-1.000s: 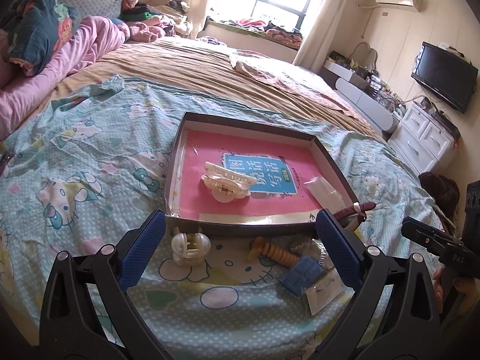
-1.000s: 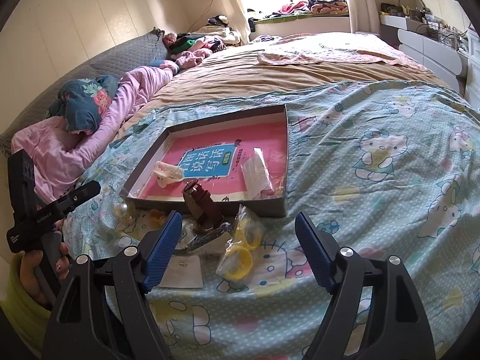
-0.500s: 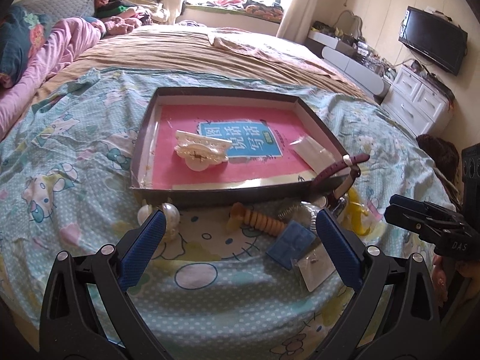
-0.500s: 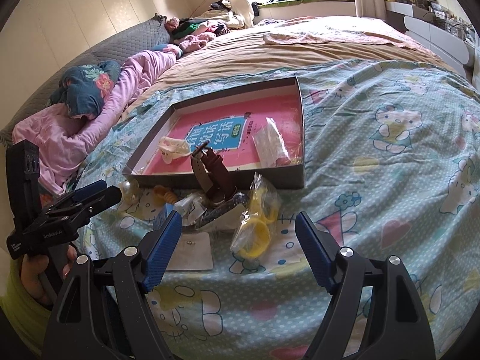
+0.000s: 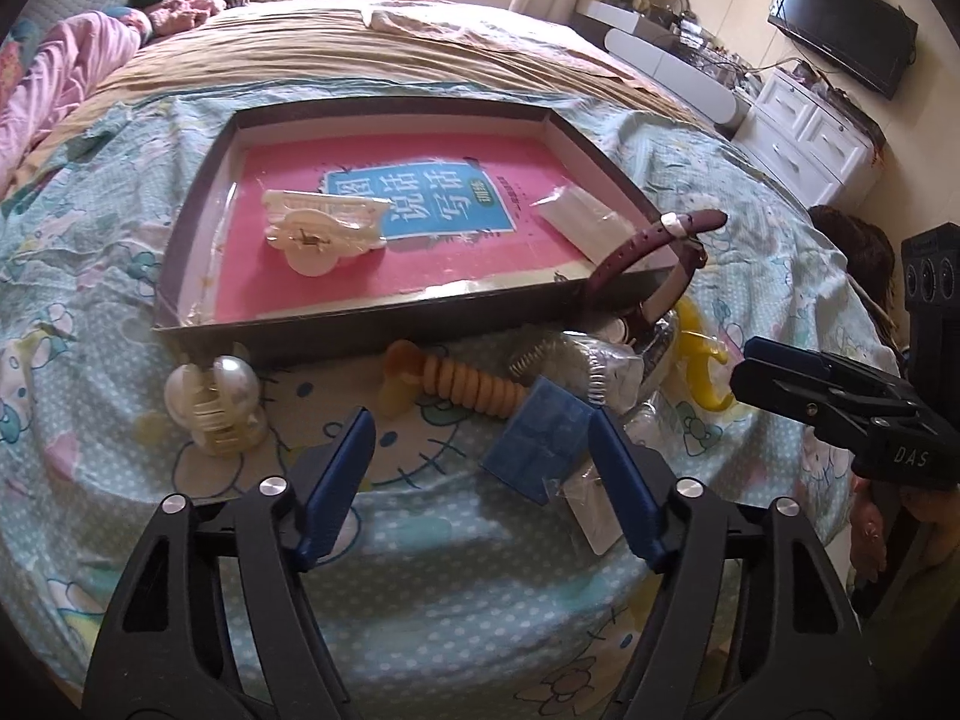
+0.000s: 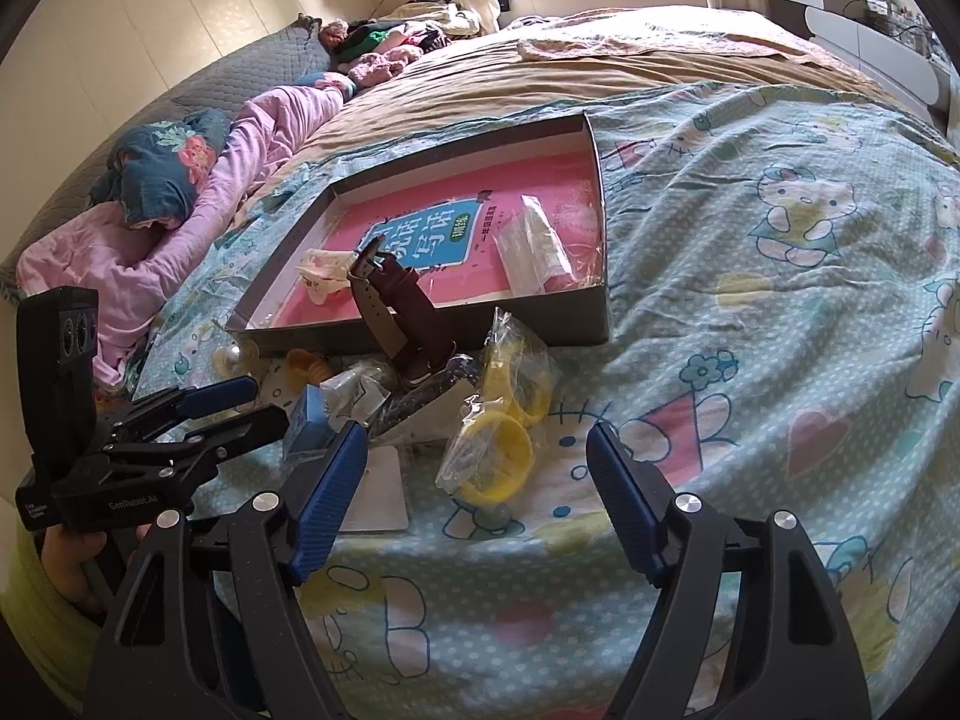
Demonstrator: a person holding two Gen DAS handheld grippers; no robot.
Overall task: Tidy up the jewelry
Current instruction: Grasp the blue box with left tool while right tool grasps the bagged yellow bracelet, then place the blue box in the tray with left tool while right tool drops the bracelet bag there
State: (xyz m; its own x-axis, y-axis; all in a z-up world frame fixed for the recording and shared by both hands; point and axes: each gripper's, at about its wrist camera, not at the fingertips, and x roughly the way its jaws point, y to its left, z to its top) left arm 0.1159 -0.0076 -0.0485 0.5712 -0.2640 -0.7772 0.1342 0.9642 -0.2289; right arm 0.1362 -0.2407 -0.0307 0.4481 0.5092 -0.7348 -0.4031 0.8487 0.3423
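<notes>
- left gripper (image 5: 480, 456): jaws closing, nothing between them; orange ridged plastic hair clip (image 5: 459, 385) lies at twelve o'clock, before the shallow dark cardboard tray (image 5: 384, 324).
- right gripper (image 6: 477, 474): jaws closing, not yet gripping, around the bagged yellow plastic bangles (image 6: 498, 450).
- centre pads before pinching.

A soft, wrinkled cotton bedsheet (image 5: 108, 480) carries a matt cardboard tray (image 5: 384, 315). Inside lies a glossy paper booklet (image 5: 414, 204) and a shiny plastic hair clip (image 5: 321, 231). At its near right corner, a leather-look watch strap (image 6: 396, 306) leans beside crinkly clear plastic bags (image 6: 510, 372).
</notes>
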